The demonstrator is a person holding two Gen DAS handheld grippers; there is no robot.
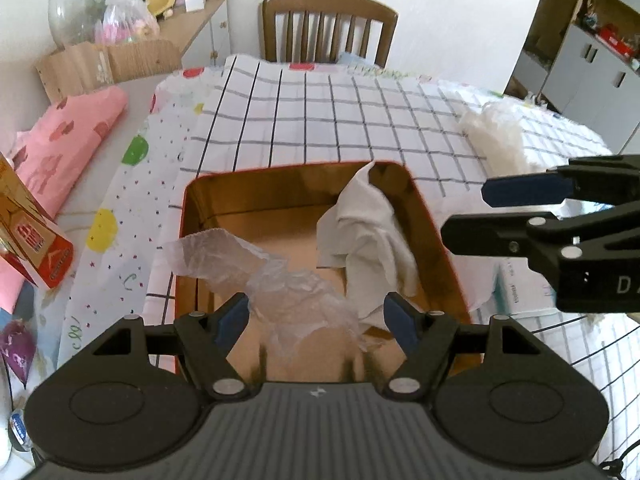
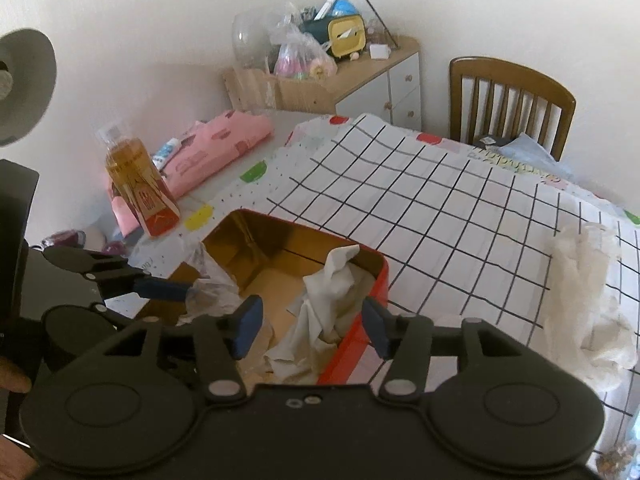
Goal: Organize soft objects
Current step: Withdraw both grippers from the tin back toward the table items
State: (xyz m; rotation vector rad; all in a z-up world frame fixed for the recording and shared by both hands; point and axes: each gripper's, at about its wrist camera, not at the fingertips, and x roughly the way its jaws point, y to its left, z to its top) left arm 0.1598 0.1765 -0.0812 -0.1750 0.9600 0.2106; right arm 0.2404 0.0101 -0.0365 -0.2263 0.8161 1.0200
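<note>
L tool (image 1: 316,314) open, plastic (image 1: 256,268) over tin (image 1: 436,216)

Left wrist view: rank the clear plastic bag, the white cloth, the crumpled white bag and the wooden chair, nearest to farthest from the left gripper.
1. Clear plastic bag, between the left gripper's fingers.
2. White cloth, right side of the tin.
3. Crumpled white bag, far right on the tablecloth.
4. Wooden chair, beyond the table.
</note>
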